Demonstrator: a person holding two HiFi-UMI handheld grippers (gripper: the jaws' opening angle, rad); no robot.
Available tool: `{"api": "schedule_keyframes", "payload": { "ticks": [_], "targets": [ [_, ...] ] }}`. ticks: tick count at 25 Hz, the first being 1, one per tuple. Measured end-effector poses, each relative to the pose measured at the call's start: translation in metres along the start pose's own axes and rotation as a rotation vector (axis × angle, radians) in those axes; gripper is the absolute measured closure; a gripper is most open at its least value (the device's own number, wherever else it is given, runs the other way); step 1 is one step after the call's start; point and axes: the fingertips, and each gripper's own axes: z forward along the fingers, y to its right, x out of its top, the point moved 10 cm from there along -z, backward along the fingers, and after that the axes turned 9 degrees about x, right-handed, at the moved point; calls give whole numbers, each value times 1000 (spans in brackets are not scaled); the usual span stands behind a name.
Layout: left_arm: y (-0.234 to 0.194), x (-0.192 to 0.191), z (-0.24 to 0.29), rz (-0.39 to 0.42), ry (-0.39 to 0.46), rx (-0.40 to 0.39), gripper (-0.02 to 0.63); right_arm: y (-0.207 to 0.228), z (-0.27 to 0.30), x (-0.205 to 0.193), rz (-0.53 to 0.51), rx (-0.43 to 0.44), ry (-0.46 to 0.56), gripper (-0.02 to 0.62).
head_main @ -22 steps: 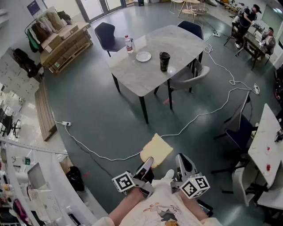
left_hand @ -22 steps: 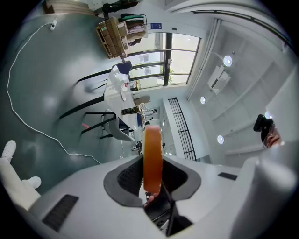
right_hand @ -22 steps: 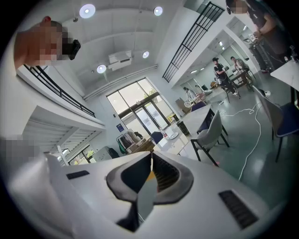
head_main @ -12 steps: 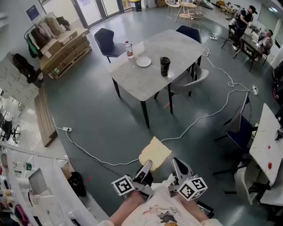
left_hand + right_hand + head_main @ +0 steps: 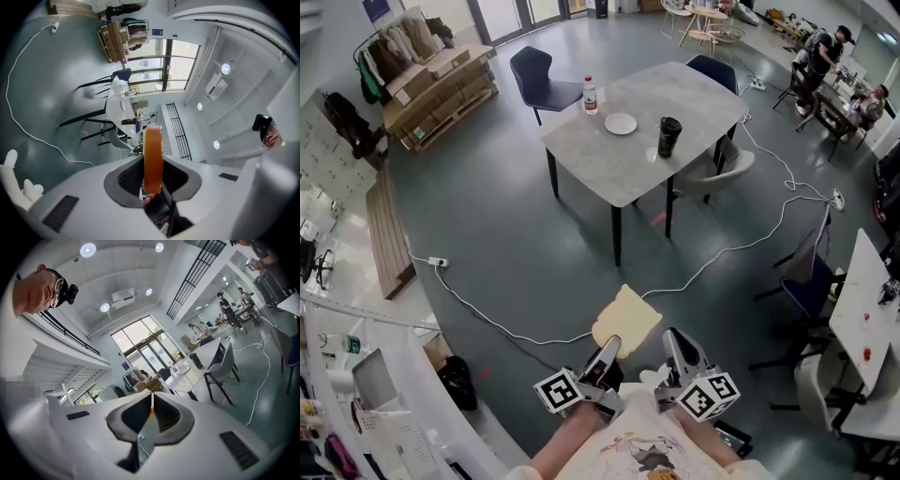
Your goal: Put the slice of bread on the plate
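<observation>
Head view: left gripper [image 5: 610,347] clamped on bread slice [image 5: 627,319], right gripper [image 5: 674,341] jaws together, plate [image 5: 620,124] well away.

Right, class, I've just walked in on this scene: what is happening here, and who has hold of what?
A person holds a gripper in each hand. The left gripper is clamped on a slice of bread; the right gripper is shut and empty. The white plate sits on the grey table across the floor, between a bottle and a dark cup, so the bread is not yet on it.
</observation>
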Motion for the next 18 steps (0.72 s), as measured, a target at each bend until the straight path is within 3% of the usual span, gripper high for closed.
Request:
{"api": "schedule_keyframes", "payload": {
  "ticks": [3,10,18],
  "targets": [
    [-10,18,-7,13,5,-2,506,-9,17,-13,-11,6,2,578],
    [-18,42,-8,-45,13,15,506,-16,41,-26,6,-4,-25,577],
    [-15,83,54,-52,17,50,506,29,105,-7,55,-8,-39,577]
  ]
}}
